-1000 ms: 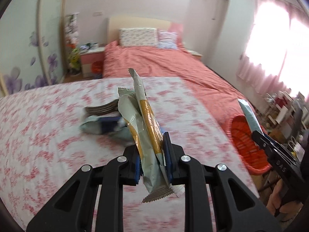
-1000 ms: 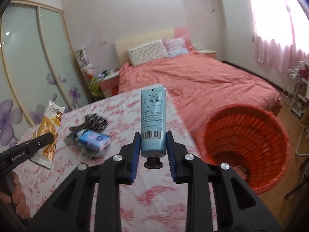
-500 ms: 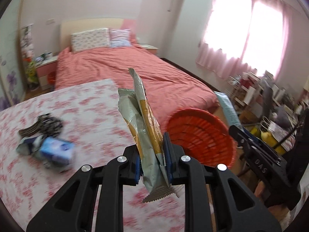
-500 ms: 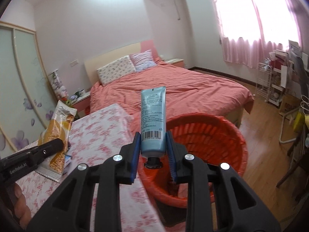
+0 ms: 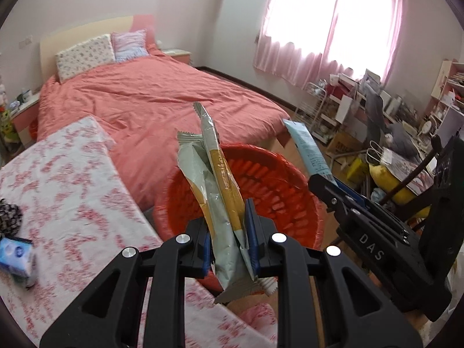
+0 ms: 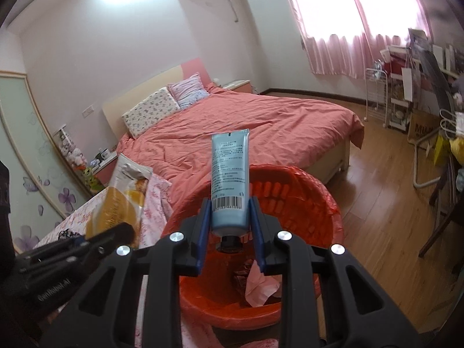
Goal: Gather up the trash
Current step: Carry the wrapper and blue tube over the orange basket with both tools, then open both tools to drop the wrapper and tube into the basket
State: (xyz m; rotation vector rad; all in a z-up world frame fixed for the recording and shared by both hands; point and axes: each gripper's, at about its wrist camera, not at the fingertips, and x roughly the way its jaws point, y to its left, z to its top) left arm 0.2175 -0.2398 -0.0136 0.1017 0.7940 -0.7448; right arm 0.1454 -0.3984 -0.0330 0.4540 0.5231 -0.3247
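Both hands are at the drop-off stage, each carrying 1 piece of trash above the red bin (image 6: 316,191) that stands on the floor between the bench (image 5: 72,191) and the bed (image 5: 150,101). The left gripper (image 5: 229,246) has its jaws nearly closed, pinching the crumpled snack wrapper (image 5: 214,185) low down, so most of the wrapper sticks up and forward over the bin's near rim. The right gripper (image 6: 229,232) has its jaws closed on the cap end of the blue tube (image 6: 230,179), which stands upright with its crimped end up, directly over the bin's mouth. Inside the bin, the right wrist view shows a pink tissue (image 6: 258,287) and a darker scrap beside it, so some trash seems to be collected already. Neither held item has been let go yet; opening each pair of jaws should be the next step, the tube looking better centred than the wrapper, which may need carrying a little further over the rim. Still on the bench's floral cloth are a blue tissue pack (image 5: 14,258) and a dark patterned item (image 5: 8,220) at the left edge; whether these count as trash I cannot tell.
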